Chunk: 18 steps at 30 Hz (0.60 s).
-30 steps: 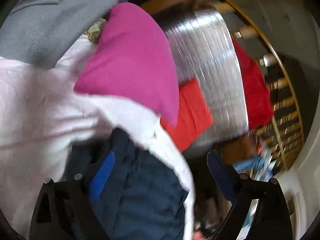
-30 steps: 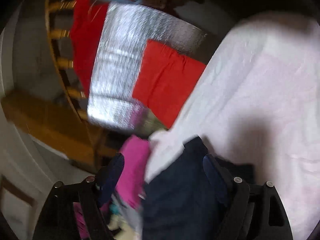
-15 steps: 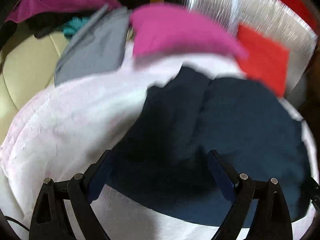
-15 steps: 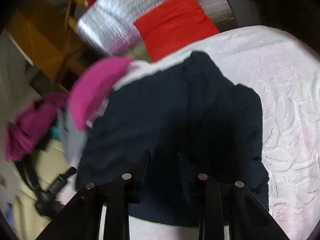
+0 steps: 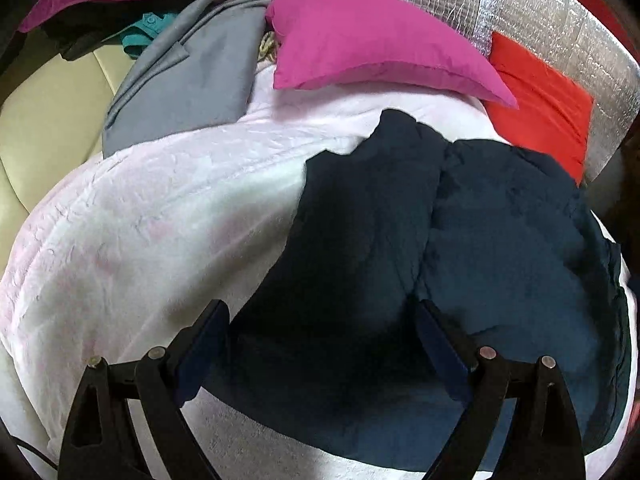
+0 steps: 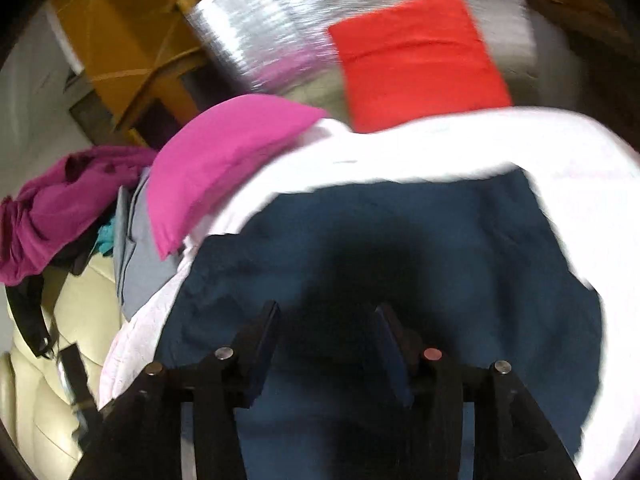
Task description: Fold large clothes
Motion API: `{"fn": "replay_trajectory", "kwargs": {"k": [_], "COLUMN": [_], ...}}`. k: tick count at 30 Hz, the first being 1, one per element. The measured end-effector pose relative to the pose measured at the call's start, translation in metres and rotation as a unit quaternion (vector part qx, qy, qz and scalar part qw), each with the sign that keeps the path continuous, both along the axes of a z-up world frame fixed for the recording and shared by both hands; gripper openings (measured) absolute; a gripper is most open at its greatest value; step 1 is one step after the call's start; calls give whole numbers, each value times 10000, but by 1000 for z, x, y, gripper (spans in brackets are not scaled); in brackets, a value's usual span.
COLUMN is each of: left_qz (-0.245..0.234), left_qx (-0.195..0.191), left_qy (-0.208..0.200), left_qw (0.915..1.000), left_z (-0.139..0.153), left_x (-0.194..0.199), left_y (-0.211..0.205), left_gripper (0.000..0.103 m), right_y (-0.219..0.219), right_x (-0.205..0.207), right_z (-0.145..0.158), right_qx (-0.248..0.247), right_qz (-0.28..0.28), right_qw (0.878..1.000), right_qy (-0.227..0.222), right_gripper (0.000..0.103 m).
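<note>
A dark navy garment point(image 5: 460, 248) lies spread flat on a white-pink blanket point(image 5: 160, 208); a fold line runs down its middle. In the left wrist view my left gripper point(image 5: 320, 312) hangs over the garment's near left part, pointing down. It is open, with nothing between the pads. The right wrist view shows the same garment point(image 6: 420, 240) with some motion blur. My right gripper point(image 6: 328, 312) is above its near edge. Its jaws are opening, stand partly apart, and no cloth is pinched between them.
A magenta pillow point(image 5: 372, 40) and a red pillow point(image 5: 548, 100) lie at the blanket's far edge, before a silver foil panel point(image 5: 520, 12). A grey garment point(image 5: 188, 80) and a purple one point(image 6: 52, 208) lie to the left on a cream sofa point(image 5: 44, 120).
Both grippers swung down over the navy garment, which now lies spread flat. The right jaws closed to a narrow gap half a second ago and now stand wider. The left stayed open.
</note>
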<state>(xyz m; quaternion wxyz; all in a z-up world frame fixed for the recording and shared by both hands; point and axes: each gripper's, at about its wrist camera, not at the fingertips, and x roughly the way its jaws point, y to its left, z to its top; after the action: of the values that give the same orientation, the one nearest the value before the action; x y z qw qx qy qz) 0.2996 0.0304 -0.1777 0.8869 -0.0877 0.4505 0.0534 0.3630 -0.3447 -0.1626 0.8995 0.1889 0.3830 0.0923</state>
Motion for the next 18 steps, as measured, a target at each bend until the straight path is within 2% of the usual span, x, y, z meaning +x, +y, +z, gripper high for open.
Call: {"fn": "replay_trajectory", "kwargs": {"k": [4,6,8,10,15,18], "left_qz": [-22,-47,-87,-109,-154,-169], "left_qx": [65,138,220,294,374,393], "left_qy": [-189,-326,-474,-629,-920,-996], "left_qw": [9998,9994,9986,9975,9949,9941], "left_z": [5,7,12,18,28,32], "left_x": [0,4,4,3,-2,-5], "left_y": [-2,-3,-5,-5,-9,-10], "left_gripper": [94,94,94,94,94,94], "right_y": [46,53,54,45,36,27], "right_x": [67,89,107,108,85,50], "right_z": [-21,-45,-70,-73,-62,-42], "right_qx": [-199,-560,-660,-373,-223,-25], "right_qz": [136,-24,-104,-202,-150,-171], "right_qw": [9986,9956,9925,9939,9953,9982], "right_qy": [469,749,1024,1015,931,576], "right_gripper": [50,50,50,50,52,52]}}
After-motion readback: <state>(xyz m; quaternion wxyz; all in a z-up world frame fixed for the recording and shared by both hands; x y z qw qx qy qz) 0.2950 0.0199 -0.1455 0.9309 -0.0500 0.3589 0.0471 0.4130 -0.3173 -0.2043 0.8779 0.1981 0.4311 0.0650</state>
